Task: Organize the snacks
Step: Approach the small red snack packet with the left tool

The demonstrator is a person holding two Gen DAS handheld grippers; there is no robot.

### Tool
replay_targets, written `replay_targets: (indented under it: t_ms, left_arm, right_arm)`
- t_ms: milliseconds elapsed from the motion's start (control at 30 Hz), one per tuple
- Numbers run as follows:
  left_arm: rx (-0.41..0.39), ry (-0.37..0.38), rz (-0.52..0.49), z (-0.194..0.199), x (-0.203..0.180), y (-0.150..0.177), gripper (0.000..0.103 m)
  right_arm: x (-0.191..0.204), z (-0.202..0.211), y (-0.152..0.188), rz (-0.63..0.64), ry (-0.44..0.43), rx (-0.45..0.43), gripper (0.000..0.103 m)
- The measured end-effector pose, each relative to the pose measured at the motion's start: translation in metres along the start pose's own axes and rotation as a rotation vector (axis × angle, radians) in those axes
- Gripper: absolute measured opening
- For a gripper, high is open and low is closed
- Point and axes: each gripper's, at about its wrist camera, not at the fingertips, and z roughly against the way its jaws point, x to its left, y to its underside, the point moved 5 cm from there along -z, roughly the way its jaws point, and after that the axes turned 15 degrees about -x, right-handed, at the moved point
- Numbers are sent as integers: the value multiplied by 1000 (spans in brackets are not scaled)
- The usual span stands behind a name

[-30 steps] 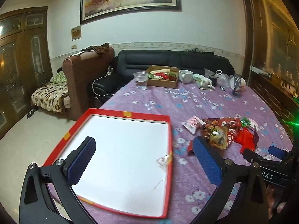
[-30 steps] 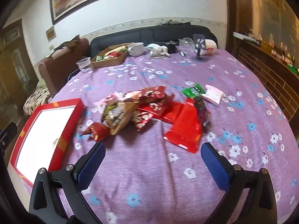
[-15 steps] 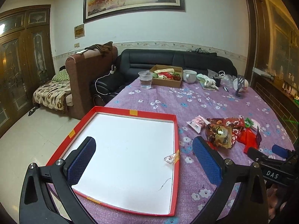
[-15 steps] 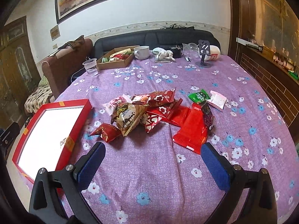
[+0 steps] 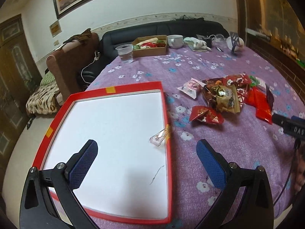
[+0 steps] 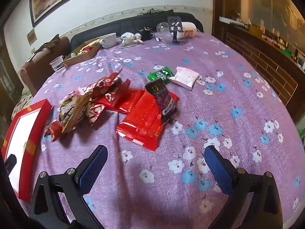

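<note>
Both claws wide, empty; left gripper [image 5: 146, 152] over red tray [image 5: 114, 89], right gripper [image 6: 155, 160] just short of big red packet [image 6: 144, 122]; snack pile [image 5: 226, 97] beside tray, none inside. Judgement: take nearest loose packet, pinch one edge, lift clear of pile.
</note>
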Motion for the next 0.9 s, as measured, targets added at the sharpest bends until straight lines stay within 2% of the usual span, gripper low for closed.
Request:
replay_targets:
  t_ms: [133, 200, 333, 367, 567, 733, 767, 900]
  left_arm:
    - [6, -2, -39, -9, -8, -6, 103]
    - [1, -2, -61, -13, -11, -11, 103]
    - [-2, 5, -97, -20, -13, -21, 103]
    - [0, 9, -101, -22, -13, -23, 103]
    - [34, 64, -100, -33, -17, -25, 103]
    - [63, 93, -139, -47, -36, -29, 103]
    - [74, 103, -148, -50, -41, -29, 103]
    - [132, 178, -172, -62, -65, -25, 103]
  right_arm:
    - [5, -13, -7, -30, -34, 12, 101]
    - [14, -22, -9, -24, -34, 31, 96]
    - [29, -48, -2, -21, -25, 130, 76]
    - [31, -52, -1, -13, -11, 134, 73]
    - [28, -63, -6, 39, 86, 96, 63]
    - [12, -58, -6, 43, 96, 75, 57]
    - [6, -56, -6, 46, 104, 73, 51]
    - [-12, -48, -3, 43, 93, 69, 51]
